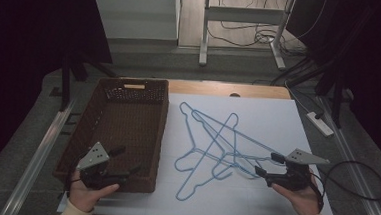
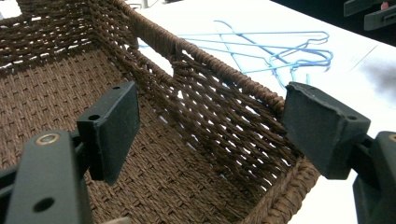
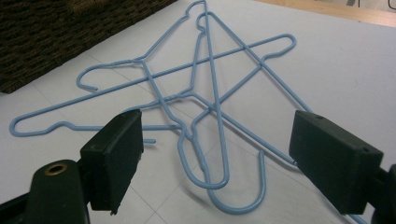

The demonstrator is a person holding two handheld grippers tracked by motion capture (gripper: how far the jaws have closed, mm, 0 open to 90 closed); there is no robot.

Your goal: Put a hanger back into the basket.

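Observation:
Three light-blue wire hangers (image 1: 216,144) lie crossed over one another on the white sheet, to the right of a brown wicker basket (image 1: 122,128). My left gripper (image 1: 129,160) is open over the basket's near right corner. In the left gripper view its gripper (image 2: 212,116) has wide jaws on either side of the woven basket wall (image 2: 219,107), with nothing held, and the hangers (image 2: 261,51) lie beyond. My right gripper (image 1: 269,164) is open just right of the pile. In the right gripper view its gripper (image 3: 219,149) hovers above the hangers' (image 3: 205,88) hooks.
The white sheet (image 1: 278,118) covers a wooden table. A white power strip (image 1: 320,123) lies off the right edge, and a black cable (image 1: 359,183) loops by my right hand. A metal stand (image 1: 243,35) is behind the table. The basket (image 3: 56,32) has nothing in it.

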